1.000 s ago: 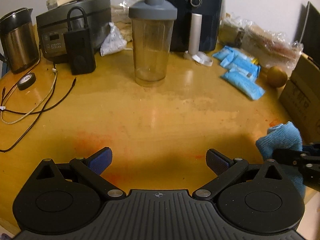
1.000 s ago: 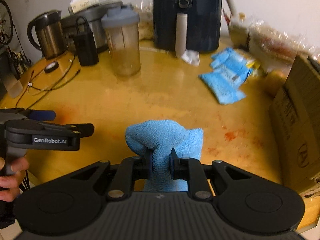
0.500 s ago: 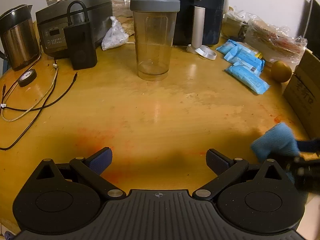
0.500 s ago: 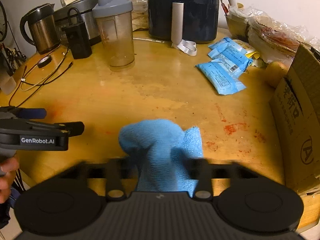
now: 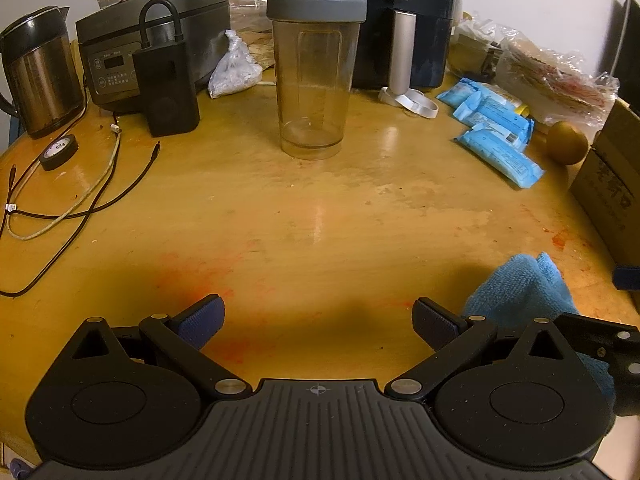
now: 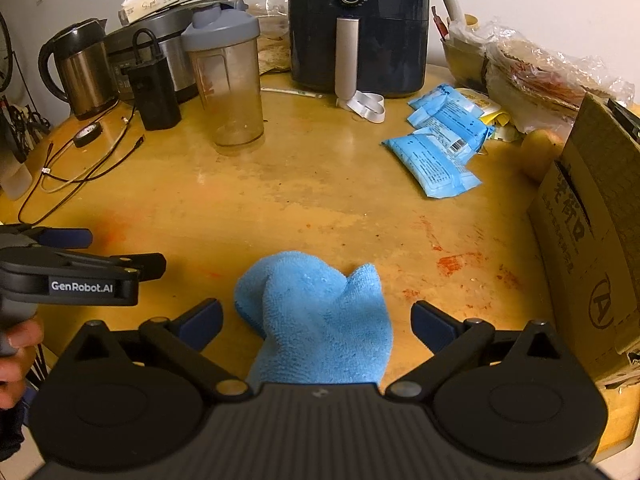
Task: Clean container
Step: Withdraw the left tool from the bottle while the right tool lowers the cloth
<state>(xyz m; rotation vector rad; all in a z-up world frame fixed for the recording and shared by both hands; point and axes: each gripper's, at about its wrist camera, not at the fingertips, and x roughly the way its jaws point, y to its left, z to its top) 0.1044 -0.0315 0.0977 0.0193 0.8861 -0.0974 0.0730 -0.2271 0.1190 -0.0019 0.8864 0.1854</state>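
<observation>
A clear shaker bottle [image 5: 314, 76] [image 6: 228, 80] with a grey lid stands upright on the yellow table, well ahead of both grippers. A crumpled blue cloth [image 6: 316, 316] [image 5: 520, 288] lies on the table near the front edge. My right gripper [image 6: 316, 320] is open; its jaws have just been opening, and the cloth sits loose between its wide-spread fingers without the pads pressing it. My left gripper [image 5: 318, 318] is open with nothing between its fingers, to the left of the cloth. In the right wrist view the left gripper [image 6: 80, 264] shows at the left edge, held by a hand [image 6: 16, 352].
Behind the shaker stand a dark air fryer [image 5: 404, 20], a rice cooker [image 5: 160, 40], a black power bank [image 5: 166, 84] and a kettle [image 5: 38, 72]. Cables [image 5: 72, 200] and a tape roll [image 5: 59, 152] lie left. Blue packets [image 6: 440, 148] and a cardboard box [image 6: 592, 248] are on the right.
The right gripper's jaws opened wide and let go of the blue cloth, which now rests on the table. The left gripper stayed open and in place.
</observation>
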